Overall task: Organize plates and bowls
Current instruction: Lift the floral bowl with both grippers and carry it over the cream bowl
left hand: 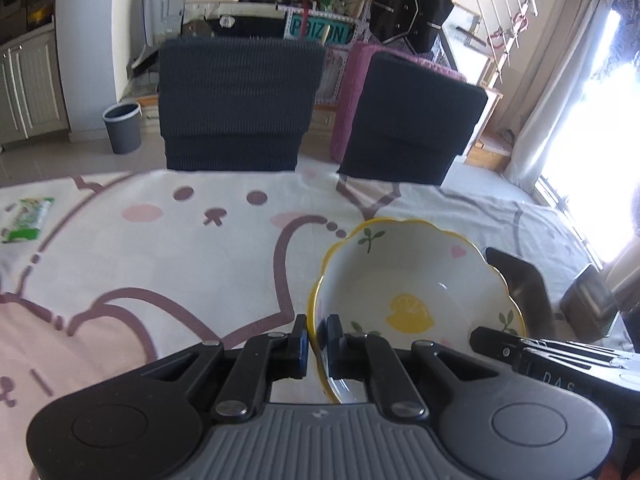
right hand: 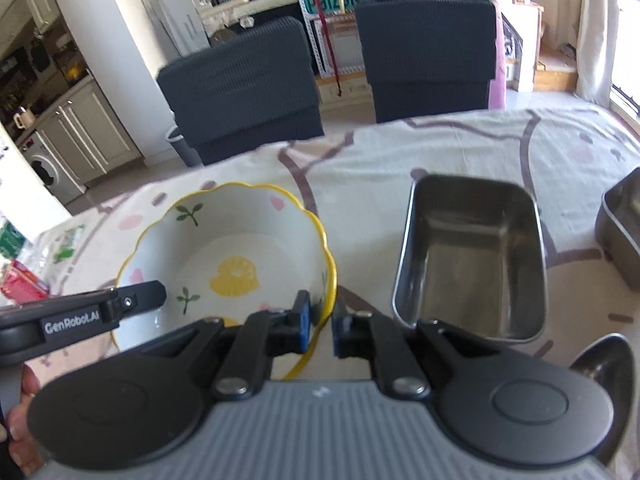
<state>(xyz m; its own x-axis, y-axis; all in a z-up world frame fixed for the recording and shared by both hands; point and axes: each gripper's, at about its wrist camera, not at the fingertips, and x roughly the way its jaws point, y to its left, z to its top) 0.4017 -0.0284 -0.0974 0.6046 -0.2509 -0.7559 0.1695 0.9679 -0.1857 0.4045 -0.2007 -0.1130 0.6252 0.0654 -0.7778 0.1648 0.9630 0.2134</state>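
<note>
The bowl (left hand: 416, 296), white with a scalloped yellow rim, a lemon painted on its floor and small green sprigs and pink hearts on its wall, sits tilted above the cloth (left hand: 160, 256), held by both grippers at once. The left gripper (left hand: 317, 344) is narrowed onto the bowl's near-left rim: one blue pad lies outside the wall, the other inside, and the yellow edge runs up between them. The right gripper (right hand: 321, 322) straddles the rim on the bowl's other side, one pad inside and one outside; its jaws are nearly together, though whether the outer pad actually presses the wall is hard to tell. In the right wrist view a finger of the left gripper reaches over the bowl's left rim, and a hand (right hand: 18, 420) shows at the picture's left edge below it.

Just right of the bowl stands a rectangular steel tin (right hand: 472, 256), empty, apart from the bowl. Farther right of the bowl, at the picture's edge, is part of a second tin (right hand: 620, 232). A spoon (right hand: 604, 364) lies near the right gripper, right of the bowl and nearer than the first tin.

Well left of the bowl on the cloth lies a green packet (left hand: 26, 218). Beyond the bowl, past the table's far edge, two dark chairs (left hand: 240, 104) stand side by side, with a grey bin (left hand: 122, 128) on the floor to their left.
</note>
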